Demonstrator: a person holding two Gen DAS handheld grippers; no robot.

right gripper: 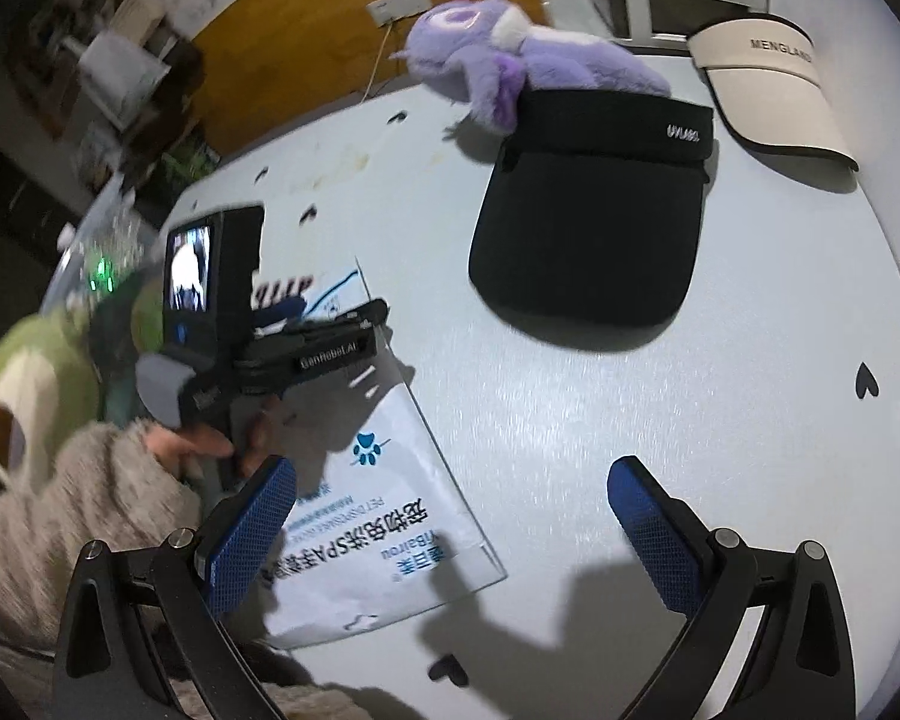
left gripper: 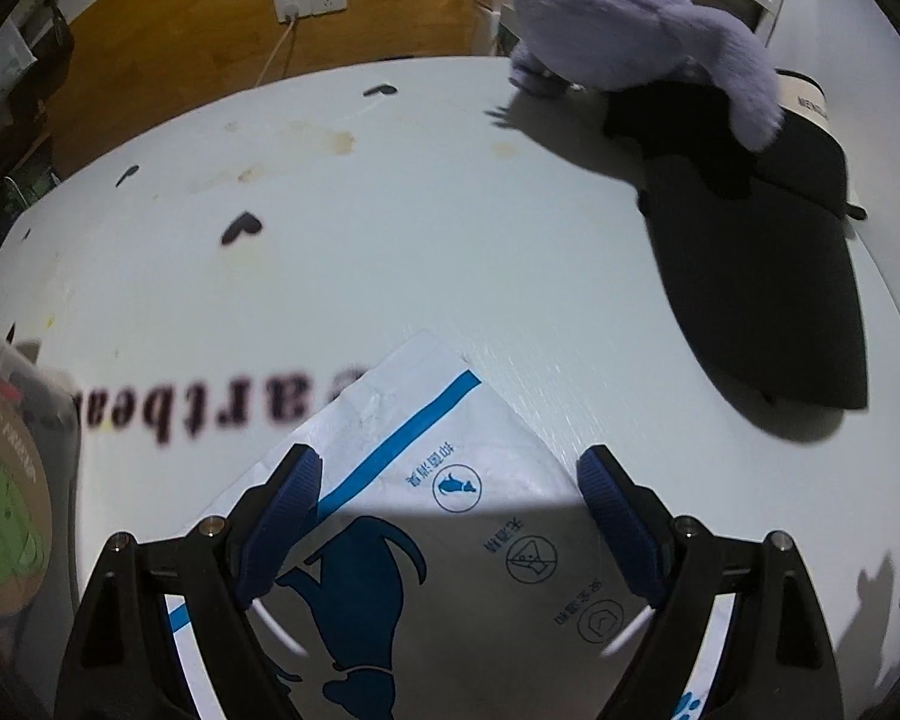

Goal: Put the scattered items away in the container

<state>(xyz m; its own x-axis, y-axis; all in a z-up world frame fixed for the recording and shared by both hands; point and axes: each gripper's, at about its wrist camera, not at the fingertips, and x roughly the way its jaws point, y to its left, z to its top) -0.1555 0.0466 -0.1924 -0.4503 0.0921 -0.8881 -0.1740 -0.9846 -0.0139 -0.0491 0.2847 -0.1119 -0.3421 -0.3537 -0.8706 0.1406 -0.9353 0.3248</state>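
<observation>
The left gripper (left gripper: 447, 516) is hanging over the white packet (left gripper: 450, 540) lying flat on the desk (left gripper: 450, 228) — its jaws are standing wide, straddling the packet, pads not pressing it. The right gripper (right gripper: 450, 534) is hovering with jaws released and empty, the packet's corner just beside its left finger. The black visor (right gripper: 588, 222) and purple plush toy (right gripper: 510, 60) are sitting well apart, farther back.

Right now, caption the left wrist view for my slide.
Open left gripper poised over a white pet-wipes packet, purple plush toy and black visor beyond.
</observation>
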